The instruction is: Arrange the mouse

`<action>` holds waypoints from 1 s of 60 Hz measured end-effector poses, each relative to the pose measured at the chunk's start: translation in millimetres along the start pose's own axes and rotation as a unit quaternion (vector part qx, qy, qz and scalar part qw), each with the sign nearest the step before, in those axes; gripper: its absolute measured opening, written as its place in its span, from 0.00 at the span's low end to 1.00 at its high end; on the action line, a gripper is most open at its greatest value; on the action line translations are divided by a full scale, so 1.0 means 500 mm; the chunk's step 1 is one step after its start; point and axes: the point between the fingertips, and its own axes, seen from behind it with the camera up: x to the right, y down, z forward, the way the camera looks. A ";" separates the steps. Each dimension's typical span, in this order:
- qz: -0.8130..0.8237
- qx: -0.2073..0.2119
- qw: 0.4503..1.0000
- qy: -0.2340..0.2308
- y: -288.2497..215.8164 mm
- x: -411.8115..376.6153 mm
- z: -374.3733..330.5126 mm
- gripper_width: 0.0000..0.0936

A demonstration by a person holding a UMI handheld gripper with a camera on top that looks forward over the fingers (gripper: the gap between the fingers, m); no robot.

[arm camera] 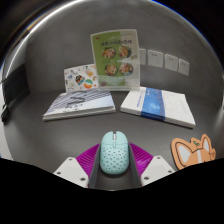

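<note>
The counter (40,135), a plain grey surface, fills most of the frame, and behind it a pale wall carries a row of sockets at upper right. Across the middle of the frame lie two books: a striped one (78,104) at centre left and a white one with a blue band (157,105) at centre right, the two near each other but apart. Behind them, standing against the wall at upper centre, you see a green-and-white leaflet (117,60), and a smaller illustrated card (81,78) leans just behind the striped book. At lower right, an orange, fox-shaped flat piece (193,153) rests on the counter. At lower centre sits the mouse (114,152), pale mint with a dotted shell, its long axis pointing away from you toward the gap between the two books. It lies between the purple pads (76,162) of your claw (113,172), which is narrowed about its flanks; whether both pads truly press on it, or the mouse merely rests on the counter between them, cannot be told from this view. As a judgement of progress: the mouse is within the claw but not yet set in any evident final place, so positioning and release appear to remain.
</note>
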 end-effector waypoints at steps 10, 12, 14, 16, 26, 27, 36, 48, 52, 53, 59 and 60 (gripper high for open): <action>-0.010 0.000 1.000 -0.027 -0.009 -0.016 -0.041 0.41; -0.014 0.037 0.999 -0.029 -0.046 -0.010 -0.074 0.41; -0.032 0.077 0.996 -0.024 -0.089 0.004 -0.119 0.41; -0.043 0.115 0.992 -0.022 -0.135 0.021 -0.172 0.41; -0.031 0.192 0.981 0.014 -0.212 0.227 -0.377 0.41; -0.026 0.190 0.981 0.028 -0.209 0.260 -0.395 0.41; 0.005 0.102 0.990 0.092 -0.053 0.491 -0.313 0.41; 0.033 0.024 0.996 0.076 0.087 0.545 -0.196 0.42; 0.023 0.020 0.997 0.071 0.098 0.544 -0.181 0.55; 0.019 0.014 0.997 0.070 0.102 0.544 -0.188 0.50; 0.010 0.004 0.998 0.058 0.107 0.545 -0.191 0.70; 0.012 0.002 0.998 0.056 0.108 0.545 -0.195 0.76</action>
